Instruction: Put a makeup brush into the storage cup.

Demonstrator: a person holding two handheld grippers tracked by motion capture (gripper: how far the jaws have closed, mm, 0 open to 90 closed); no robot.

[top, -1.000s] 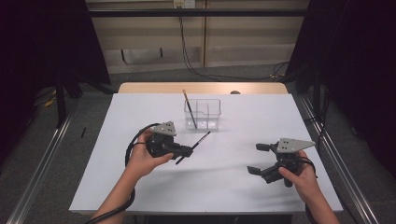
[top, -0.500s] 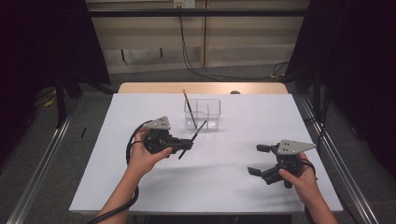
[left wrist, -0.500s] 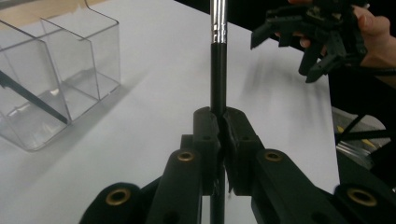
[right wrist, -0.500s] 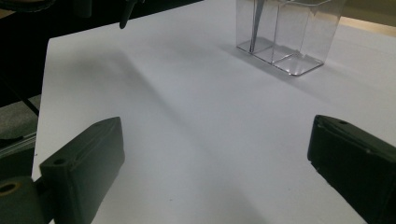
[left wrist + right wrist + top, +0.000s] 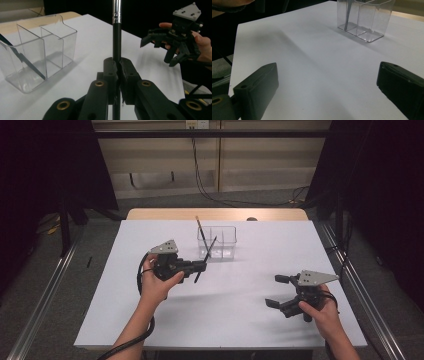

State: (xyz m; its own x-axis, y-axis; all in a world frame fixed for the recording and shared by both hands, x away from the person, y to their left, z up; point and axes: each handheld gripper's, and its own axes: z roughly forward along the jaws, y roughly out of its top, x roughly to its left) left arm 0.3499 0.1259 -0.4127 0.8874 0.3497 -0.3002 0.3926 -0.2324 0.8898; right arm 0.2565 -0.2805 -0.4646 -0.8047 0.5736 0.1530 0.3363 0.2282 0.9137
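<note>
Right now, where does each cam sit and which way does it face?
High view: above the person's side, looking forward and down on the table; both forearms show.
Left gripper view: on the left gripper, facing the brush it clamps.
Right gripper view: on the right gripper, jaws open, facing across the table.
All share the clear organizer.

A white bench (image 5: 150, 320) carries a clear three-compartment organizer (image 5: 222, 245) toward its far edge. One thin brush (image 5: 200, 232) stands tilted in the organizer's left compartment. Behind the organizer, black cables (image 5: 210, 185) hang and trail across the grey floor (image 5: 165, 202).
</note>
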